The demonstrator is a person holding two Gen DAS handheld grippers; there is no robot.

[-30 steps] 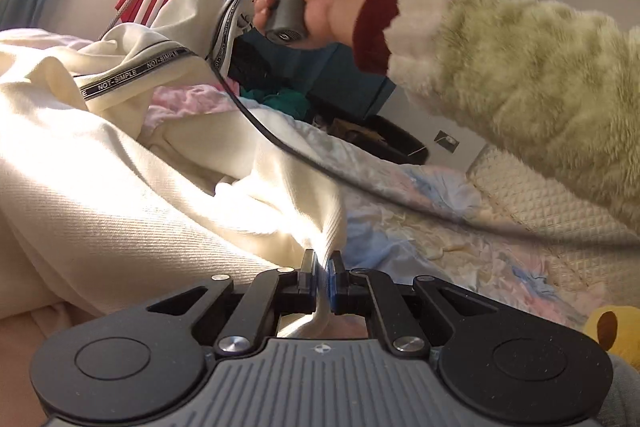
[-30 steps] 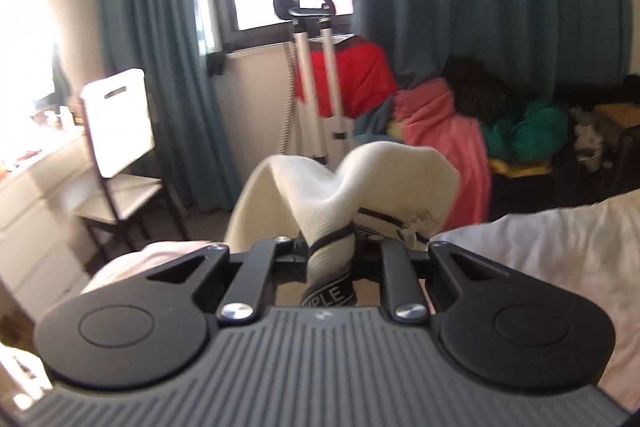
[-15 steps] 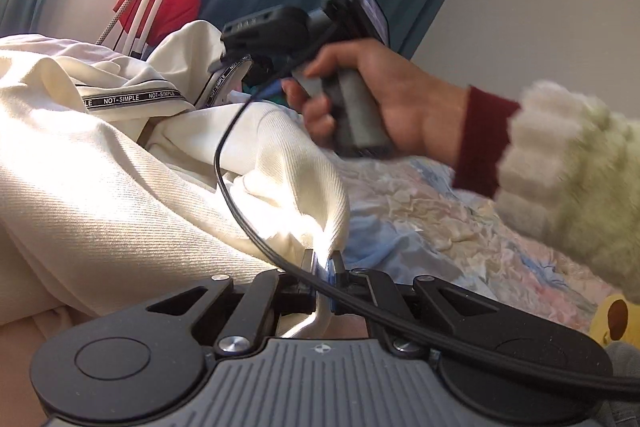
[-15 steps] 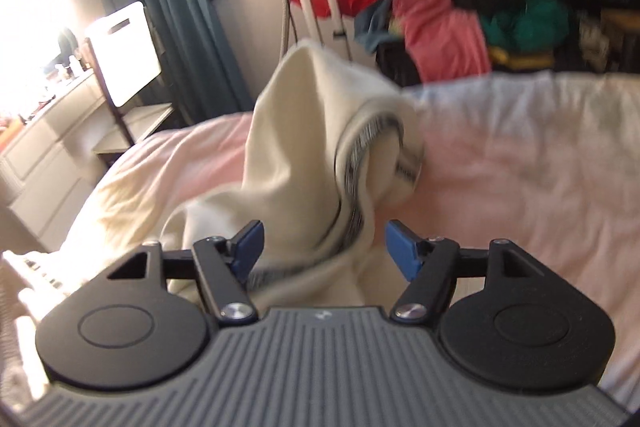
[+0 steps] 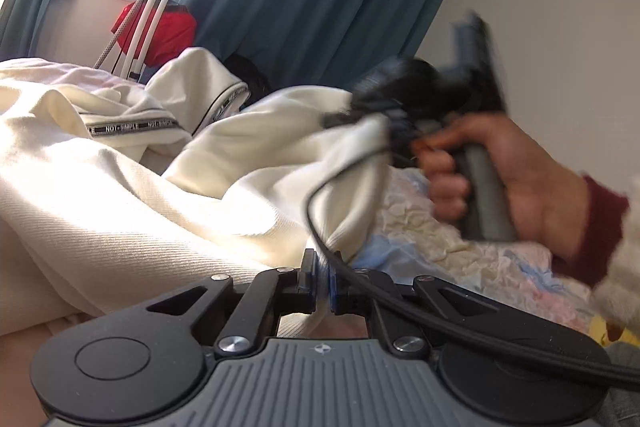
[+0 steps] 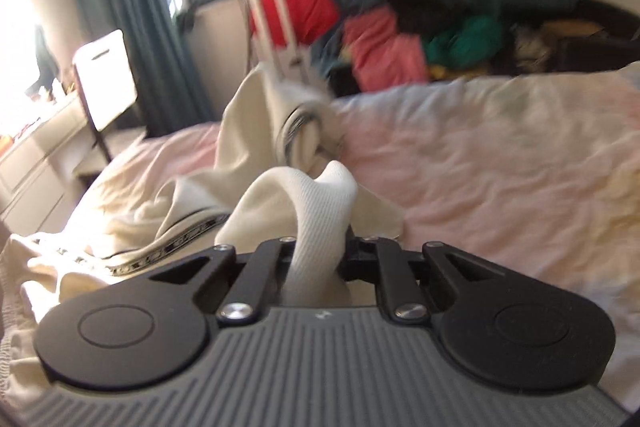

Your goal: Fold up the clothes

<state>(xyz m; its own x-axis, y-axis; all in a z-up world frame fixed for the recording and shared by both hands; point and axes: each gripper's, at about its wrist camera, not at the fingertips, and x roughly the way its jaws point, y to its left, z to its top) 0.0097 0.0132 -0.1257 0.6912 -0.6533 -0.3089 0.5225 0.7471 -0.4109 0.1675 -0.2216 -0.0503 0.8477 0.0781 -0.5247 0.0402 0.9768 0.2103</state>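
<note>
A cream garment [image 5: 120, 195] with a black lettered band [image 5: 132, 126] lies crumpled on the bed. My left gripper [image 5: 320, 277] is shut on a fold of its edge. In the left wrist view the right gripper [image 5: 384, 119], blurred and hand-held, pinches another part of the same cloth a little above the bed. In the right wrist view my right gripper [image 6: 320, 259] is shut on a cream fold [image 6: 316, 203] that rises between the fingers, with the rest of the garment [image 6: 168, 211] spread to the left.
The bed carries a pink sheet [image 6: 500, 163] and a pastel quilt [image 5: 480, 255]. A black cable [image 5: 360, 287] runs over my left gripper. Behind stand teal curtains [image 5: 320, 7], a white-legged stand [image 6: 272, 27], a clothes pile [image 6: 392, 47] and a white chair [image 6: 104, 79].
The right gripper, open half a second ago after letting go of the banded part, has moved nearer my left gripper and shut on another fold. My left gripper stayed shut in place.
</note>
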